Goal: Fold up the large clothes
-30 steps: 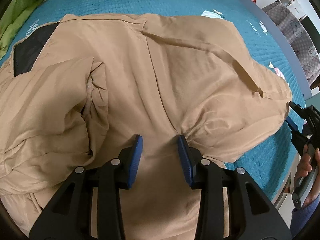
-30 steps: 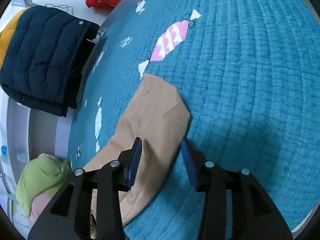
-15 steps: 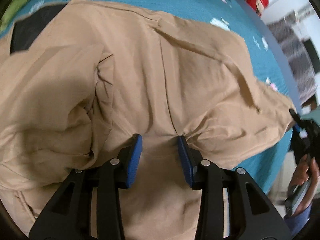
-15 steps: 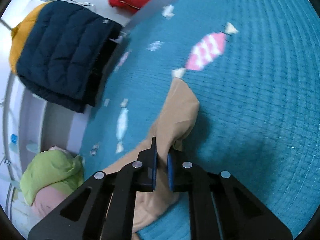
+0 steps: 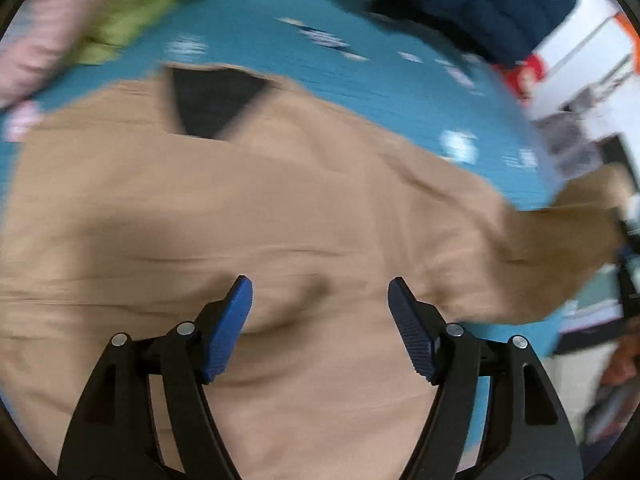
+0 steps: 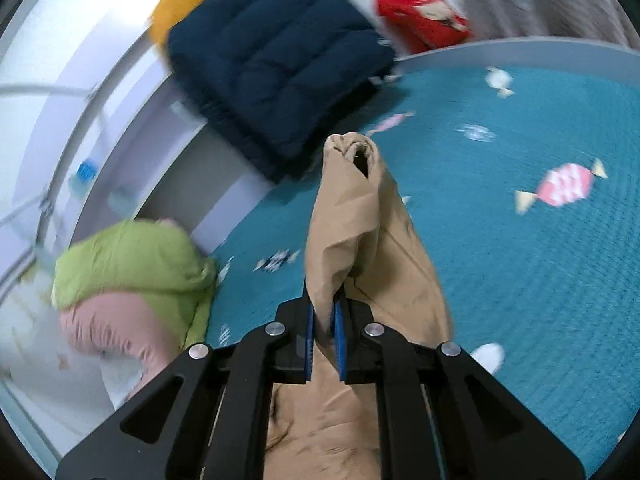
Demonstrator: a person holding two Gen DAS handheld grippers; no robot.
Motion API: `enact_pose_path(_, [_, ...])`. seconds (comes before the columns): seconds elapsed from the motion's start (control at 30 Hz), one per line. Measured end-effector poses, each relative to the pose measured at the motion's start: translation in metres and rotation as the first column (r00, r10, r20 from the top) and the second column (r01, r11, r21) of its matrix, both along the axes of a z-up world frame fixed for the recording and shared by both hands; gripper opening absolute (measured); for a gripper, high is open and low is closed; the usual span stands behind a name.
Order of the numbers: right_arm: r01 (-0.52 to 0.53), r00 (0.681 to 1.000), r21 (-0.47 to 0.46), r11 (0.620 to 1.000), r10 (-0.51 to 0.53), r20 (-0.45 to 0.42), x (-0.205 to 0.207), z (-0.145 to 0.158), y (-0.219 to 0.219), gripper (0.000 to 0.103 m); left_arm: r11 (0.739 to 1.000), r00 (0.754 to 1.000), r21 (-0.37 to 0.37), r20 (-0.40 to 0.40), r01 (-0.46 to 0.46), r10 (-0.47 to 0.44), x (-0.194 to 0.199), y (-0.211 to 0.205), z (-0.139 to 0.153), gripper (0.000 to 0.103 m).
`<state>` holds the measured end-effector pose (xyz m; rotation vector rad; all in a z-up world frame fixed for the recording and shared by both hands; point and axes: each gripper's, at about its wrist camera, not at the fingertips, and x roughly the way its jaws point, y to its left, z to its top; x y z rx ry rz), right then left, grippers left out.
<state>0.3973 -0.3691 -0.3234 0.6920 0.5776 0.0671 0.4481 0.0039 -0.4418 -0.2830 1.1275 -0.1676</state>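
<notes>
Right wrist view: right hand-held gripper [image 6: 324, 330] pinches the sleeve [image 6: 352, 216], pointing ahead; left hand-held gripper [image 5: 320, 320] opens, empty, above the coat [image 5: 240, 220].

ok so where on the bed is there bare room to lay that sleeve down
Bare teal quilt lies right of the lifted tan sleeve, around the pink candy print. Crowded: the navy puffer jacket at the far edge, the green and pink bundle at left.

A tan jacket [image 5: 304, 208] with a dark lining at its neck lies spread across the frame's middle and bottom; its sleeve [image 6: 352, 216] stands lifted at centre, cuff uppermost.
</notes>
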Motion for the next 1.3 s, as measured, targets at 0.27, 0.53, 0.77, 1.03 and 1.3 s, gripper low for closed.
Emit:
enact_pose_path(0.27, [-0.197, 0.98, -0.088, 0.977, 0.2, 0.027, 0.016, 0.016, 0.126, 0.008, 0.946, 0.962, 0.184, -0.021, -0.265, 0.274, -0.05, 0.148, -0.008, 0.072])
enact_pose_path(0.53, [-0.448, 0.894, -0.1, 0.889, 0.444, -0.056, 0.033, -0.015, 0.274, 0.008, 0.952, 0.962, 0.158, -0.042, -0.262, 0.271, -0.078, 0.199, -0.03, 0.072])
enact_pose_path(0.77, [-0.634, 0.762, -0.104, 0.766, 0.597, -0.251, 0.034, -0.082, 0.381, 0.009, 0.966, 0.97, 0.094, 0.007, -0.243, 0.243, -0.079, 0.189, -0.029, 0.077])
enact_pose_path(1.03, [-0.693, 0.684, -0.075, 0.717, 0.621, -0.382, 0.026, -0.138, 0.417, 0.021, 0.942, 0.945, 0.073, 0.024, -0.327, 0.326, -0.1, 0.213, -0.013, 0.077])
enact_pose_path(1.3, [-0.687, 0.69, -0.025, 0.726, 0.641, -0.338, 0.018, -0.119, 0.405, 0.057, 0.926, 0.925, 0.007, 0.047, -0.378, 0.377, -0.111, 0.225, 0.007, 0.077])
